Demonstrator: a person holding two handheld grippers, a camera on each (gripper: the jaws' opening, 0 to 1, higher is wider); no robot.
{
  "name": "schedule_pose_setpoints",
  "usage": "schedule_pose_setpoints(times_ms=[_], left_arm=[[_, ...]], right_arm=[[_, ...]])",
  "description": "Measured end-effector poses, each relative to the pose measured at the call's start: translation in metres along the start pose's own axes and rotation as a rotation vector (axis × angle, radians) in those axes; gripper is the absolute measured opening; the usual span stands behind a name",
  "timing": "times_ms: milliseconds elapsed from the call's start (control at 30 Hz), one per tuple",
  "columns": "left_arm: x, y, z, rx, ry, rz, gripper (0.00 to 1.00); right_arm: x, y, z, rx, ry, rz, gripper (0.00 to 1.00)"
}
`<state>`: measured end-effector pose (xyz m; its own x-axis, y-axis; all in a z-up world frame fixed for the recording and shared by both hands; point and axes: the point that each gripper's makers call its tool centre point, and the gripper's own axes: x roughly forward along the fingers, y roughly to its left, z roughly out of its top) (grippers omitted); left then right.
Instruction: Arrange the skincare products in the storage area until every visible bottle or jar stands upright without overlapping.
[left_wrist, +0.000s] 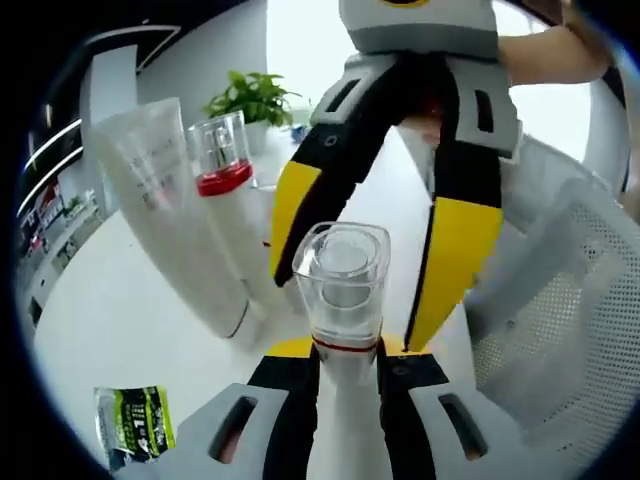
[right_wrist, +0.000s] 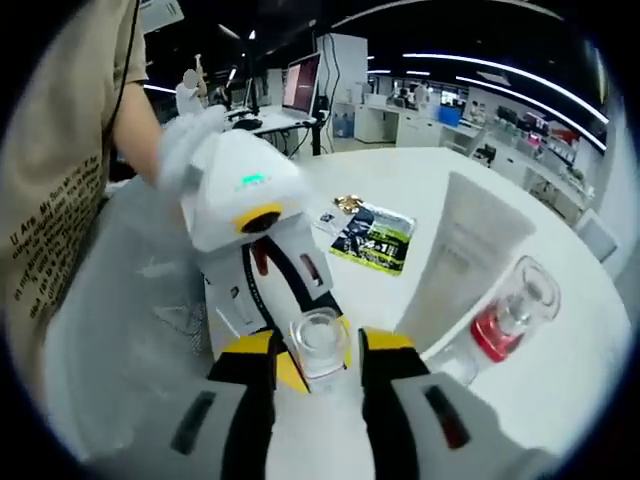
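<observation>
Left gripper (left_wrist: 345, 350): clamped on clear-capped white bottle (left_wrist: 343, 275), frame centre.
Right gripper (right_wrist: 318, 365): jaws astride that cap, contact unclear.
Risk: opposing pulls could topple it onto red-collared bottle (left_wrist: 225, 170).

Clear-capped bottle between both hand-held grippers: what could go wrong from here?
1. Both the left hand-held gripper and the right hand-held gripper flank the clear-capped bottle; uneven pulls could tip or drop it.
2. The white tube and red-collared bottle stand close beside it; a swing might knock them over.
3. The mesh basket wall sits close; the cap could snag.
</observation>
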<state>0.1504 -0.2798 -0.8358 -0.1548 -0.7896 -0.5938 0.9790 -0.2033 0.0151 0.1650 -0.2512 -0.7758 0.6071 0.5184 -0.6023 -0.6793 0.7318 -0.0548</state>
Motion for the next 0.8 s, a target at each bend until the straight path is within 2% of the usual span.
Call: schedule_pose_setpoints(times_ms=[100, 400, 500, 700, 800], left_arm=[[0.004, 0.005, 0.003, 0.006, -0.003, -0.001, 0.18], [0.014, 0.026, 0.010, 0.020, -0.003, 0.016, 0.18], [0.017, 0.032, 0.011, 0.013, -0.007, 0.019, 0.18], [0.021, 0.037, 0.014, 0.008, -0.011, 0.019, 0.18], [0.023, 0.040, 0.015, 0.011, -0.008, 0.024, 0.18]], right_arm=[[-0.006, -0.004, 0.007, 0.031, -0.043, -0.039, 0.44], [-0.040, -0.022, 0.012, 0.075, -0.089, -0.192, 0.55], [-0.050, -0.026, 0.006, 0.110, -0.092, -0.245, 0.62], [-0.061, -0.028, -0.009, 0.203, -0.103, -0.300, 0.78], [-0.065, -0.026, -0.020, 0.232, -0.090, -0.321, 0.79]])
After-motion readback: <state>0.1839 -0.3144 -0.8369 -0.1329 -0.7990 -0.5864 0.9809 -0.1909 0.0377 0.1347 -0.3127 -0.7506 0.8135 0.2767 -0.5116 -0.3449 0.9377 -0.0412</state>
